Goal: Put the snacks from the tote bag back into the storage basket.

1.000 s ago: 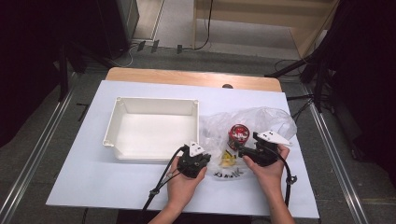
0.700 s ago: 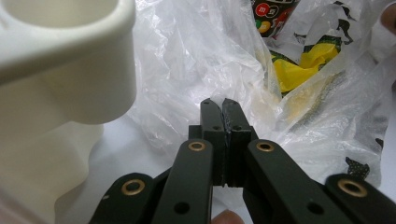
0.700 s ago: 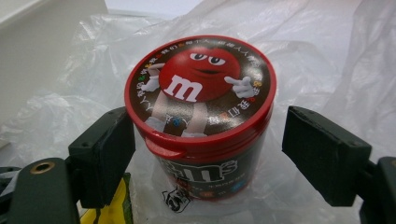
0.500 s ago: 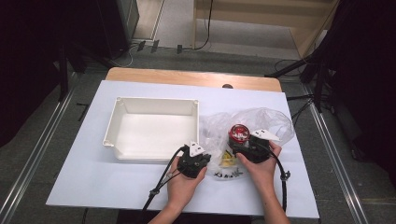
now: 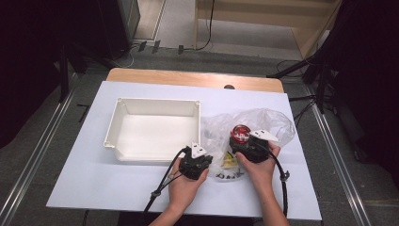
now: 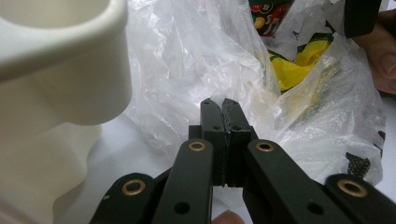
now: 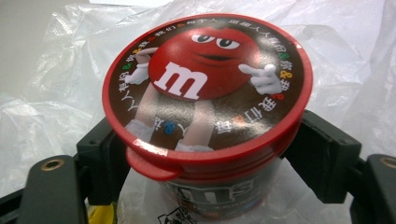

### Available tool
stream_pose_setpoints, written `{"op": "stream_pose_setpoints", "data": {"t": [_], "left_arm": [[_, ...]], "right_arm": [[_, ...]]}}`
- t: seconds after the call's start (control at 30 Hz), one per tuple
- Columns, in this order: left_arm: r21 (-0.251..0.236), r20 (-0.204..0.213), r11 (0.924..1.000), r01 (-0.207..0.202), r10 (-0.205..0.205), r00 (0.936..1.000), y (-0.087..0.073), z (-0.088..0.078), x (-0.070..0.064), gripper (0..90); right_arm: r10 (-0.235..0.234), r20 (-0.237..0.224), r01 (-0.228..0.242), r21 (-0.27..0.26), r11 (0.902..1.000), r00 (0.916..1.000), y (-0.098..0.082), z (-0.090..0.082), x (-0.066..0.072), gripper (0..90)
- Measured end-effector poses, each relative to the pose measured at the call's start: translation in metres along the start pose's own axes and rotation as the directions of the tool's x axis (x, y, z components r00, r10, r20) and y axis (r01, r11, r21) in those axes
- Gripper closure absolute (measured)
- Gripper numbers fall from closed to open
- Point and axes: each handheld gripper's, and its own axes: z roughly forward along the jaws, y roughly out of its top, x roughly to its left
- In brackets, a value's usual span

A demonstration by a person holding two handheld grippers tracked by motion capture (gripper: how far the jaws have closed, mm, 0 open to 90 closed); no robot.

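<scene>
Two grippers work at a plastic bag beside a white bin on the table.

The white bin (image 5: 153, 129) stands to the left, and the clear plastic bag (image 5: 263, 120) lies just right of it. In the bag stands the candy tub (image 7: 208, 93), upright, its long axis vertical, red lid on top. The right gripper (image 5: 244, 143) is the nearer one: the tub sits directly between its jaws, which have just been closing around the body under the lid; full contact I cannot confirm. The left gripper (image 6: 219, 109) is clenched on a fold of the bag.
</scene>
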Motion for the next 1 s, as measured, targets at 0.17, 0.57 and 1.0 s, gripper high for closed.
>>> {"op": "stream_pose_setpoints", "data": {"t": [0.17,0.57,1.0], "left_arm": [[-0.011,0.002,0.9999,-0.003,0.003,1.0000,0.000,-0.001,0.000,90.0],[-0.115,0.048,0.9933,-0.004,0.010,0.9988,-0.004,-0.019,0.004,79.4],[-0.222,0.137,0.9745,-0.035,0.067,0.9883,-0.008,-0.074,0.018,43.6]], "right_arm": [[-0.018,0.021,0.019,-0.025,0.9995,0.9996,0.002,-0.005,0.001,26.4],[-0.032,0.012,0.032,-0.057,0.9978,0.9994,0.013,-0.024,0.003,26.6],[-0.037,0.001,0.037,-0.054,0.9979,0.9993,0.022,-0.037,0.007,26.6]]}}
